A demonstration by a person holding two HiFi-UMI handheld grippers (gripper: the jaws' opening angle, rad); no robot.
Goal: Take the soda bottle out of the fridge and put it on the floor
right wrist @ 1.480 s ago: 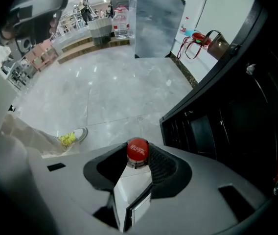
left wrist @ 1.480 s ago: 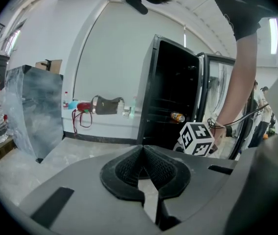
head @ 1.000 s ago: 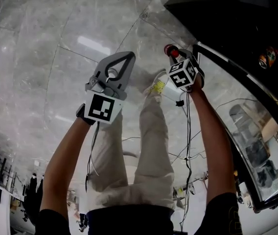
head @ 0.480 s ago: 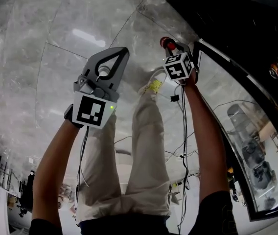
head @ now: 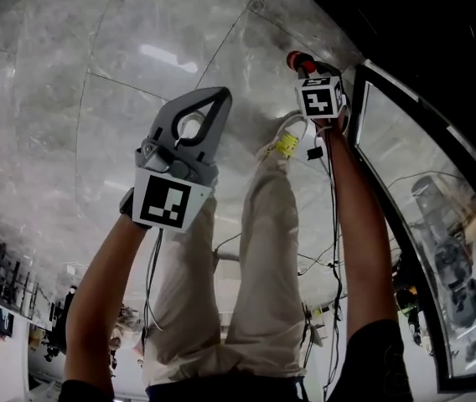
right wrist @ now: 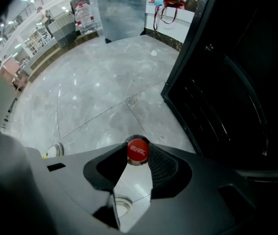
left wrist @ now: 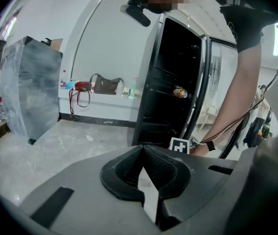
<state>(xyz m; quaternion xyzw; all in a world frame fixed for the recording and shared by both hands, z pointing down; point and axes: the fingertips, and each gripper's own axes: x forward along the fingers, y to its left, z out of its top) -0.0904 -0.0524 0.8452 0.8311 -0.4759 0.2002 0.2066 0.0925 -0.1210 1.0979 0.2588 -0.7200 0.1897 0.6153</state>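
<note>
Soda bottle (right wrist: pixel 138 151) shows only as its red cap, pinched between the jaw tips of the right gripper (right wrist: pixel 138 160), which points down at the floor (right wrist: pixel 90 82). The pads press in on either side of the cap. The bottle's body is hidden beneath the cap and the jaws, so I cannot tell whether it touches the floor. To this gripper's right stands the open fridge (right wrist: pixel 227 92), dark inside, with its glass door (head: pixel 422 216) standing out beside the person's right arm. Just beside the gripper, toward the person, is a shoe (head: pixel 287 141). The left gripper (left wrist: pixel 143 150) hangs well apart on the other side, its jaw tips pressed together with nothing between them.
</note>
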